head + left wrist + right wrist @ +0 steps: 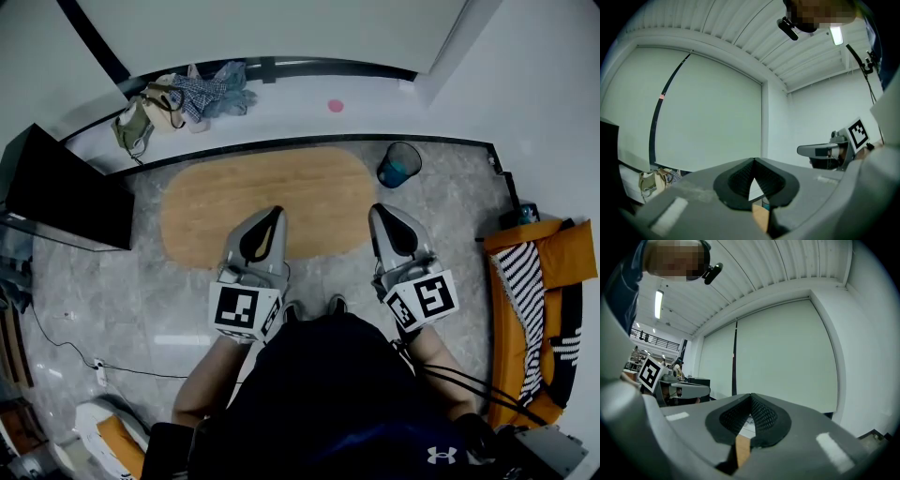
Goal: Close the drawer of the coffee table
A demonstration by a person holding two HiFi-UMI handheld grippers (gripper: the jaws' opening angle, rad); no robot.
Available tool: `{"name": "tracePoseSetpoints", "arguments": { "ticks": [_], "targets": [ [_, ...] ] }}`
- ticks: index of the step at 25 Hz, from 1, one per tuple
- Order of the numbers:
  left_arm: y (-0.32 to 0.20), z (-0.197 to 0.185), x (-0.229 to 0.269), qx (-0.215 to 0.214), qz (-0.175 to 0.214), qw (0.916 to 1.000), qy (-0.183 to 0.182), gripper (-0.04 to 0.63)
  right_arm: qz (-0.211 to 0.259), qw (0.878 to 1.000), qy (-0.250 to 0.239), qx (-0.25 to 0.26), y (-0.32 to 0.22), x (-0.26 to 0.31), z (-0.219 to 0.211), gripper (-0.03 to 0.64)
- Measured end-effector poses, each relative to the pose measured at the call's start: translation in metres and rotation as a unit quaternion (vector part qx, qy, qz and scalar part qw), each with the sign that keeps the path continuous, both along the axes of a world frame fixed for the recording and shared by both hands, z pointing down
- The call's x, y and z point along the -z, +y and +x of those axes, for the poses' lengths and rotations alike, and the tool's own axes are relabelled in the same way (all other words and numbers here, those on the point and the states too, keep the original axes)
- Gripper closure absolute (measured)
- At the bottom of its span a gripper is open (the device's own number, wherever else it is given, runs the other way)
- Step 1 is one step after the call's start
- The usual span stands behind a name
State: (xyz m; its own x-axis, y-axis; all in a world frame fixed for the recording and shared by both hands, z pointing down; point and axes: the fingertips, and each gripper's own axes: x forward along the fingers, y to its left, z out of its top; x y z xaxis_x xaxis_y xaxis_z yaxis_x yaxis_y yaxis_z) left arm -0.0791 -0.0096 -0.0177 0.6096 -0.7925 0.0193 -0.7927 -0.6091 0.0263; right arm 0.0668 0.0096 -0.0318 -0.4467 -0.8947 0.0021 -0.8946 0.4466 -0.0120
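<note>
An oval wooden coffee table [265, 202] stands on the grey floor just ahead of the person's feet; no drawer shows from above. My left gripper [277, 212] hangs over the table's near edge at the left, jaws shut with nothing between them. My right gripper [378, 210] hovers level at the table's near right end, also shut and empty. In the left gripper view the left gripper's tips [753, 160] meet against a pale wall, with the other gripper [829, 151] off to the right. The right gripper view shows the right gripper's closed tips [750, 395] and a sliver of tabletop [742, 450].
A black TV screen [66, 192] stands at the left. A blue waste bin [399, 165] sits just past the table's right end. Clothes and bags [183, 98] lie on the white ledge behind. An orange sofa with a striped cushion [530, 291] fills the right side. Cables [66, 345] run across the floor at left.
</note>
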Motion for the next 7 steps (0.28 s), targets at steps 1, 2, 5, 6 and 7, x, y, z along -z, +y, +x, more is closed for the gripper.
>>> {"name": "tracePoseSetpoints", "arguments": {
  "ticks": [1,2,5,6,7],
  "targets": [
    [-0.0007,-0.0004,0.0003,0.001,-0.001,1.0000,0.000,0.594,0.000,1.000,0.000,0.000,-0.0003,0.0002,0.0001,0.617],
    [-0.0014,-0.0009,0.0004,0.002,-0.001,1.0000,0.001,0.594,0.000,1.000,0.000,0.000,-0.0009,0.0002,0.0000,0.617],
    [-0.0033,-0.0017,0.0002,0.002,-0.001,1.0000,0.001,0.594,-0.003,1.000,-0.001,-0.001,-0.0026,-0.0007,-0.0001,0.617],
    [-0.0038,-0.0018,0.0001,0.001,-0.002,1.0000,0.002,0.594,-0.004,1.000,-0.001,-0.001,-0.0030,-0.0011,0.0001,0.617],
    [-0.0042,-0.0020,-0.0001,0.001,-0.002,1.0000,0.002,0.594,-0.005,1.000,-0.002,-0.001,-0.0033,-0.0014,0.0003,0.617]
  ]
}}
